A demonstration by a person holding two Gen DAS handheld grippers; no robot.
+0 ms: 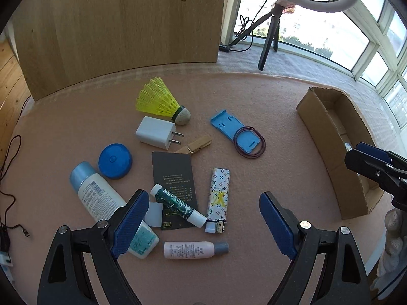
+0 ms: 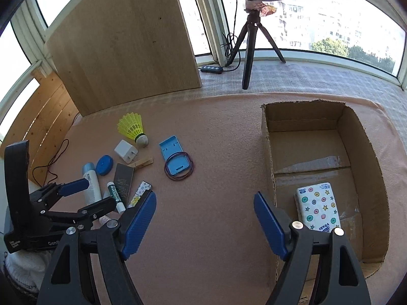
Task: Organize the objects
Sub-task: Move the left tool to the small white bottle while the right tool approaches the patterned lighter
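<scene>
Small items lie scattered on the pink felt mat (image 1: 254, 101): a yellow shuttlecock (image 1: 159, 100), a white charger (image 1: 156, 132), a clothespin (image 1: 195, 147), a blue holder (image 1: 235, 131) ringed by rubber bands, a blue lid (image 1: 115, 161), a black card (image 1: 174, 178), a lip balm stick (image 1: 178, 204), a patterned lighter (image 1: 218, 199), a white bottle (image 1: 98, 194) and a pink tube (image 1: 194, 249). My left gripper (image 1: 203, 225) hovers open over the lip balm and lighter, holding nothing. My right gripper (image 2: 204, 219) hangs open and empty over bare mat beside the cardboard box (image 2: 366, 157), where a tissue pack (image 2: 318, 208) lies.
A wooden board (image 1: 122, 25) stands upright behind the mat. A ring light on a tripod (image 2: 250, 40) stands on the window ledge, with cables and a controller (image 2: 212, 69) beside it. More cables trail off the mat's left edge (image 1: 7, 167).
</scene>
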